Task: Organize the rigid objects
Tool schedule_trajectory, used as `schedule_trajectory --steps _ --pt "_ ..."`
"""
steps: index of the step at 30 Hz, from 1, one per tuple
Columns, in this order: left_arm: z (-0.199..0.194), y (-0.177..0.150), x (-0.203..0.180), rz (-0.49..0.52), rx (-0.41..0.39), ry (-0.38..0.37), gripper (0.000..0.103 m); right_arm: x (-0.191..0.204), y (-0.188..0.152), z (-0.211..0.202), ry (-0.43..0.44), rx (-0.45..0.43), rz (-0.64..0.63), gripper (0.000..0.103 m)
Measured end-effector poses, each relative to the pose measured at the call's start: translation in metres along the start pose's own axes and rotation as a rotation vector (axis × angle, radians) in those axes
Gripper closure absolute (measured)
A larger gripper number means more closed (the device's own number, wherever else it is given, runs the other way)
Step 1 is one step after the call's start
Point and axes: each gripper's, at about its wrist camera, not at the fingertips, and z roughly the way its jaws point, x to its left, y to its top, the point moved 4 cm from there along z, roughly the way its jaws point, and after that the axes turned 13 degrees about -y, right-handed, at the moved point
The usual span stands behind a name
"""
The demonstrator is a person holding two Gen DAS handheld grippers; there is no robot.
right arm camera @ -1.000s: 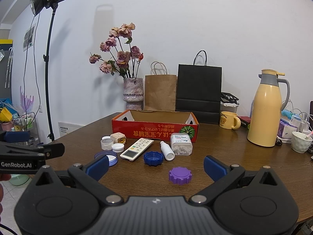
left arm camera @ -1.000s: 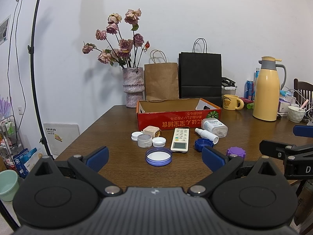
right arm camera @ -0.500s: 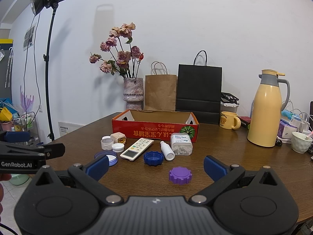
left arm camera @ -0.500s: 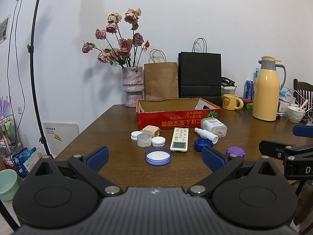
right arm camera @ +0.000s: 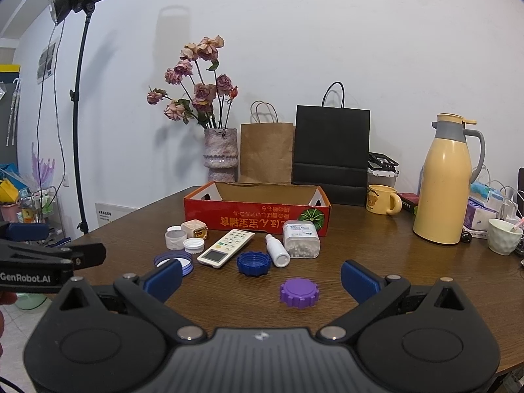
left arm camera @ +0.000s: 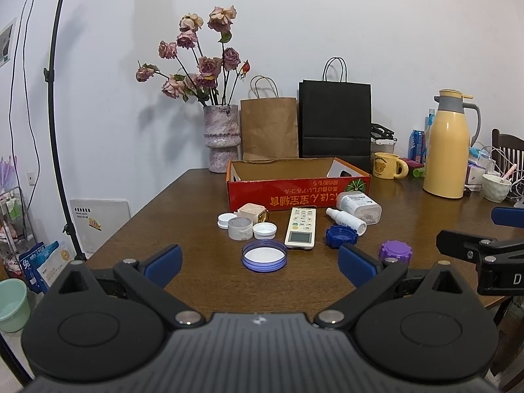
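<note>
Hovering above the brown wooden table, the left gripper and right gripper both gaped wide, holding nothing. The white remote control, round blue and purple caps and white bottles lay just before the empty red cardboard box.

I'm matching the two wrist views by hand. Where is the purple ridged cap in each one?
Left wrist: purple ridged cap at right of centre, just behind the left gripper's right finger.
Right wrist: at lower centre, between the open fingers.
Shared landmark: red cardboard box behind the clutter.
</note>
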Motion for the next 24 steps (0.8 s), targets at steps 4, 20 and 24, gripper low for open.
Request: schedule_trajectory --steps 4,20,24 --pt "0.006 -0.002 0.003 -0.002 0.014 0.005 0.0 -0.001 -0.001 0.008 -0.006 0.012 -0.001 0.0" --pt "0.049 -0.004 0.02 -0.031 0.07 -0.005 0.0 -0.002 -0.006 0.053 -0.017 0.062 -0.01 0.0" --pt "0.064 -0.005 0.022 -0.032 0.093 -0.004 0.0 -0.003 -0.008 0.069 -0.02 0.083 -0.007 0.0"
